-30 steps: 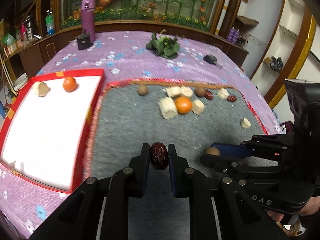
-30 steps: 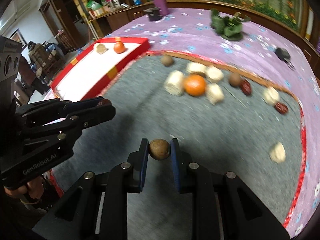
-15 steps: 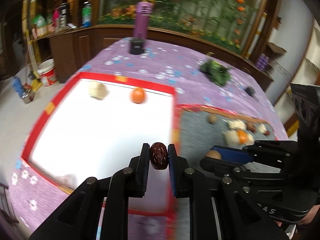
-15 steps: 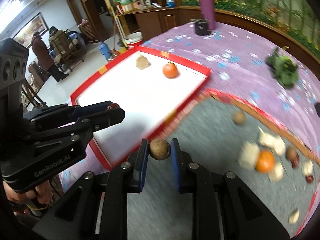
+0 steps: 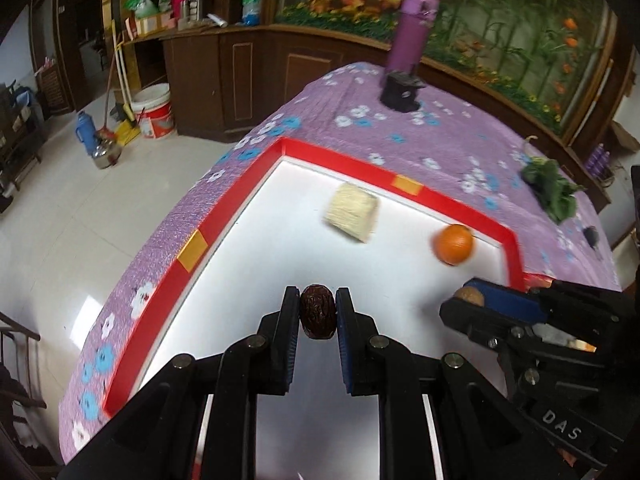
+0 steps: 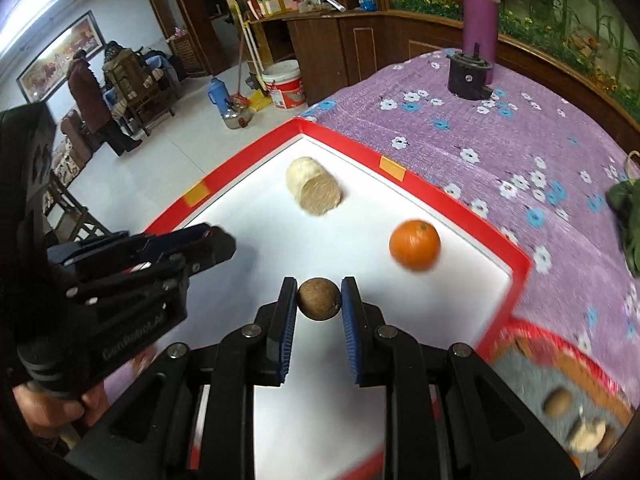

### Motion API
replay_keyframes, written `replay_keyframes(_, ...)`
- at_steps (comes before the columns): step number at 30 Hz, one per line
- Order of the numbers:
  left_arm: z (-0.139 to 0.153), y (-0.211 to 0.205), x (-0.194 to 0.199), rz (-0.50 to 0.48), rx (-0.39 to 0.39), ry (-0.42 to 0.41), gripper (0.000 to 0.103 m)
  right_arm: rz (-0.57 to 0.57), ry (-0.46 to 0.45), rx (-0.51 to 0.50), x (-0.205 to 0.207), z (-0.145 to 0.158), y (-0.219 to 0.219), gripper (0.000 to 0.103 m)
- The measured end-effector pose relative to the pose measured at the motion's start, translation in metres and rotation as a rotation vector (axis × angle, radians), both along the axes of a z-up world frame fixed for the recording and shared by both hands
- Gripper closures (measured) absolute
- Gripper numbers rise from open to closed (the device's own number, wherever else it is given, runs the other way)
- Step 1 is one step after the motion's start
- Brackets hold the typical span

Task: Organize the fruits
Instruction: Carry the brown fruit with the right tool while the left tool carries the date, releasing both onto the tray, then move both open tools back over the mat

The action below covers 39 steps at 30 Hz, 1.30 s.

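My left gripper is shut on a dark red wrinkled date and holds it above the white tray with a red rim. My right gripper is shut on a round brown fruit over the same tray. In the tray lie a pale corn piece and an orange; both also show in the right wrist view, the corn piece and the orange. The right gripper shows at the right of the left view; the left gripper at the left of the right view.
The tray sits on a purple flowered tablecloth near the table's left edge. A purple flask and a black holder stand at the back. A grey mat with several more fruits lies at the right. Green leaves lie far right.
Both grippers have moved left from above the grey mat to above the white tray, each still holding its fruit.
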<state>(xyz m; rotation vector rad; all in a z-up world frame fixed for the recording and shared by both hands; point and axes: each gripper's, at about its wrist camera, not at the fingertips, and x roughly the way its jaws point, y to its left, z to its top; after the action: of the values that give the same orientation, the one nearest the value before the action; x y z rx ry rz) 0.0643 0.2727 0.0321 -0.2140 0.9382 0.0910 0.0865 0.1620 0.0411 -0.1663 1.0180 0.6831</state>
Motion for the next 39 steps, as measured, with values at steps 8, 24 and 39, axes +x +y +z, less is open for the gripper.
replay_keyframes(8, -0.016, 0.014, 0.012, 0.016, -0.027, 0.05, 0.087, -0.016, 0.051, -0.044, 0.025, -0.015, 0.015, 0.078)
replay_keyframes(24, -0.017, 0.018, 0.006, 0.068, 0.037, 0.079, 0.044, -0.028, 0.053, -0.123, 0.012, -0.023, 0.011, 0.076)
replay_keyframes(39, -0.005, -0.013, -0.03, 0.088, 0.087, 0.068, 0.039, -0.016, 0.012, -0.113, -0.043, 0.005, -0.034, 0.066)
